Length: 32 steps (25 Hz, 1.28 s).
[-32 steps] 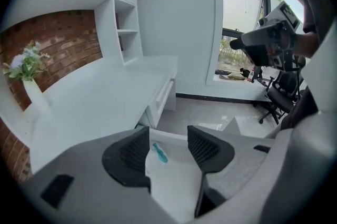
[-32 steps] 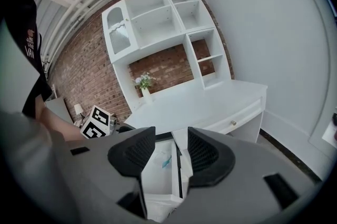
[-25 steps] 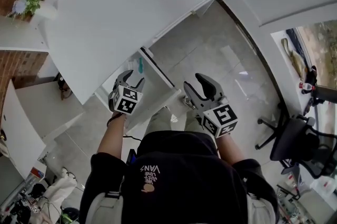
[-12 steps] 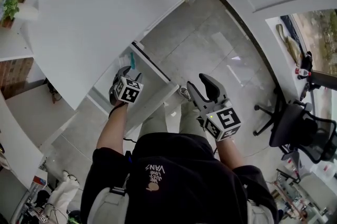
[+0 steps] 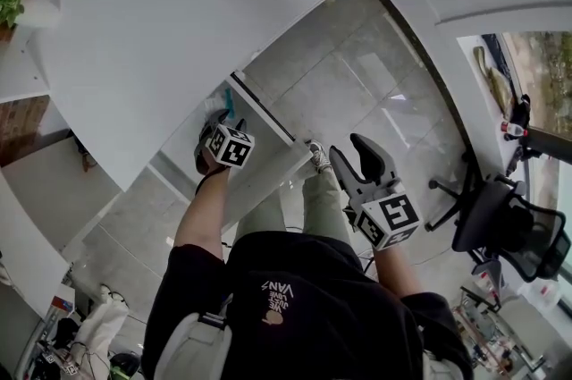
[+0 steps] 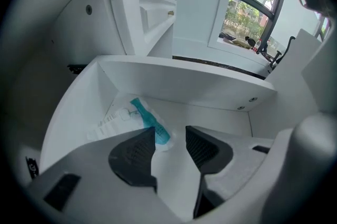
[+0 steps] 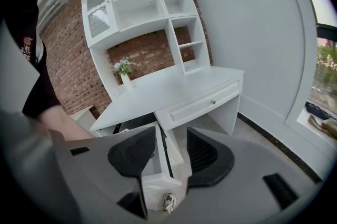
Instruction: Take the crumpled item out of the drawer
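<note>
The crumpled item (image 6: 148,122), a clear wrapper with a teal part, lies on the floor of the open white drawer (image 6: 184,86). In the head view it shows as a teal spot (image 5: 226,104) just past my left gripper (image 5: 217,135). My left gripper (image 6: 169,136) points steeply down into the drawer. Its jaws have just been closing a little. The wrapper's near end lies just beyond the gap by the left pad (image 6: 138,150), and the pads do not press it. My right gripper (image 5: 351,156) hangs open and empty over the floor, right of the drawer (image 5: 268,165).
The white desk top (image 5: 197,21) overhangs the drawer's back. A shoe (image 5: 315,156) stands by the drawer front. An office chair (image 5: 505,231) is at the right. The right gripper view shows a closed second drawer (image 7: 200,101) and a vase of flowers (image 7: 124,67).
My left gripper has sunk from above the drawer's rim down into the drawer, close to the wrapper. My right gripper has dropped a little.
</note>
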{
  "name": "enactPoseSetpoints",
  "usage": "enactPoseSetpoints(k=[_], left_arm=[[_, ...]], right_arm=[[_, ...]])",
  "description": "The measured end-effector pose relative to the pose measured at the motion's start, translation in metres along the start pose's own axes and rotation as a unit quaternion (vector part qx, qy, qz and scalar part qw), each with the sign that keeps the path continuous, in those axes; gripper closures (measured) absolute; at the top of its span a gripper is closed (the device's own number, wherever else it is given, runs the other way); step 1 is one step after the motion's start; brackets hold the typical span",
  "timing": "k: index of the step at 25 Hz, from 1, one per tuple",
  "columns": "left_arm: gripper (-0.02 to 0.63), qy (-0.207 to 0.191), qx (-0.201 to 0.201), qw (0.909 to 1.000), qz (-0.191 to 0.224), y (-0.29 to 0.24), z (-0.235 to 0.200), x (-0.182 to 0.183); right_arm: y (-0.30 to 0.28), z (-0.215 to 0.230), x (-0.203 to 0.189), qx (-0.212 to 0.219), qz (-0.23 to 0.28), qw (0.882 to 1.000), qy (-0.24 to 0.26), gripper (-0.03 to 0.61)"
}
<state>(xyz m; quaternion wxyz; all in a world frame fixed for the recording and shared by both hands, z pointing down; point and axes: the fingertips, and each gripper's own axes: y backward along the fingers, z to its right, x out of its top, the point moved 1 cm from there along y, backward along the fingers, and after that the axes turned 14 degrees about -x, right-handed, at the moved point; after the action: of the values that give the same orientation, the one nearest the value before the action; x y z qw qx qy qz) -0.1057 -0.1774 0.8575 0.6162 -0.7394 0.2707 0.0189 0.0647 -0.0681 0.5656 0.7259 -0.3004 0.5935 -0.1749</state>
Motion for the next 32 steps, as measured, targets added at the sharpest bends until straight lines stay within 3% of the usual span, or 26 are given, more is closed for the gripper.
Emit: enactPoseSetpoints(k=[8, 22, 32], left_arm=[[0.601, 0.000, 0.050, 0.9987, -0.014, 0.003, -0.015, 0.000], [0.607, 0.049, 0.059, 0.9970, 0.009, 0.038, 0.003, -0.001], [0.609, 0.122, 0.095, 0.9851, 0.076, 0.092, 0.024, -0.003]], right_arm=[[-0.008, -0.003, -0.002, 0.015, -0.008, 1.000, 0.006, 0.411], [-0.001, 0.000, 0.016, 0.057, 0.003, 0.998, 0.022, 0.411], [0.017, 0.003, 0.025, 0.100, 0.014, 0.994, 0.039, 0.411]])
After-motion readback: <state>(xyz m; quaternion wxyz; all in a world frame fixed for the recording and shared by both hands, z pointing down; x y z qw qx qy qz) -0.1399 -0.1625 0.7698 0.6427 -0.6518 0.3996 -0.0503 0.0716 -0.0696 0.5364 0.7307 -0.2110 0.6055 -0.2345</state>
